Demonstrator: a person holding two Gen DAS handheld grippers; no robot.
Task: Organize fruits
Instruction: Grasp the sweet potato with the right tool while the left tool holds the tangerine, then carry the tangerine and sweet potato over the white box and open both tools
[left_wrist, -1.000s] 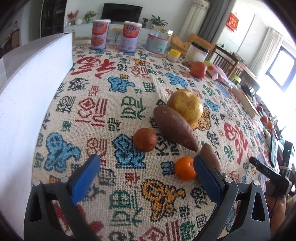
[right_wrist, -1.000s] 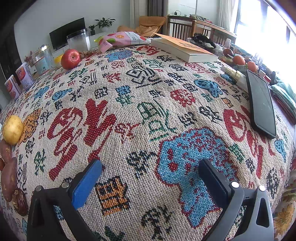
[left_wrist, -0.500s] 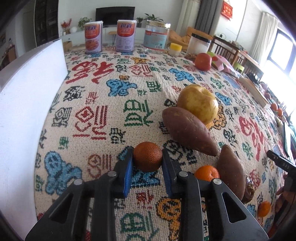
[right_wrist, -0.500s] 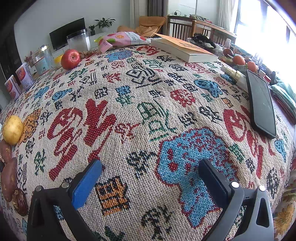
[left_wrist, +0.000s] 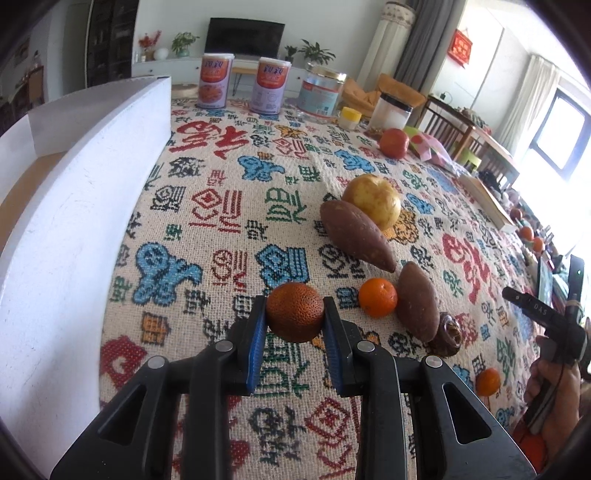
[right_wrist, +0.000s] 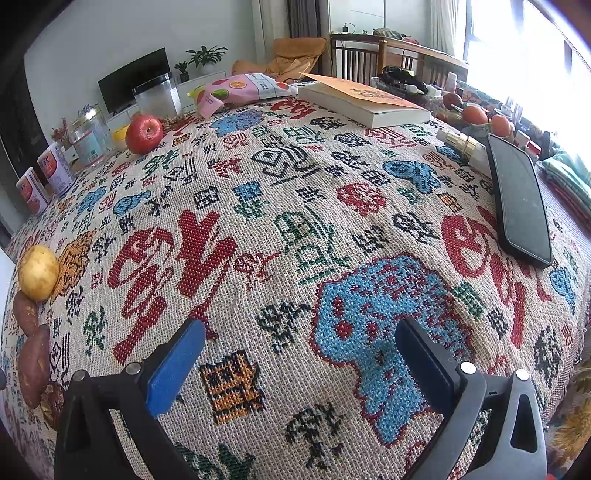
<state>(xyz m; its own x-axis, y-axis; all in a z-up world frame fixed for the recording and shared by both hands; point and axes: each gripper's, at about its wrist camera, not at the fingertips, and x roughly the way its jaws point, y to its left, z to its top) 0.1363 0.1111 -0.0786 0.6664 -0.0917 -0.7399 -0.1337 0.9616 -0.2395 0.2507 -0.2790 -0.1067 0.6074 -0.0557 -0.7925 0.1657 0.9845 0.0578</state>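
Left tongs (left_wrist: 294, 314) clamped on dark orange (left_wrist: 294, 312); right tongs (right_wrist: 301, 345) agape (empty), sweet potato (right_wrist: 34, 363) edge-cropped.

Coarse woven tablecloth (right_wrist: 295, 206), pitted matt orange (left_wrist: 294, 312), glossy phone (right_wrist: 519, 199)

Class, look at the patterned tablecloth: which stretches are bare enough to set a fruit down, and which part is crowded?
Free: the cloth between the white box and the long sweet potato; also the wide stretch between the red apple, book and phone. Crowded: around the bright orange and short sweet potato.
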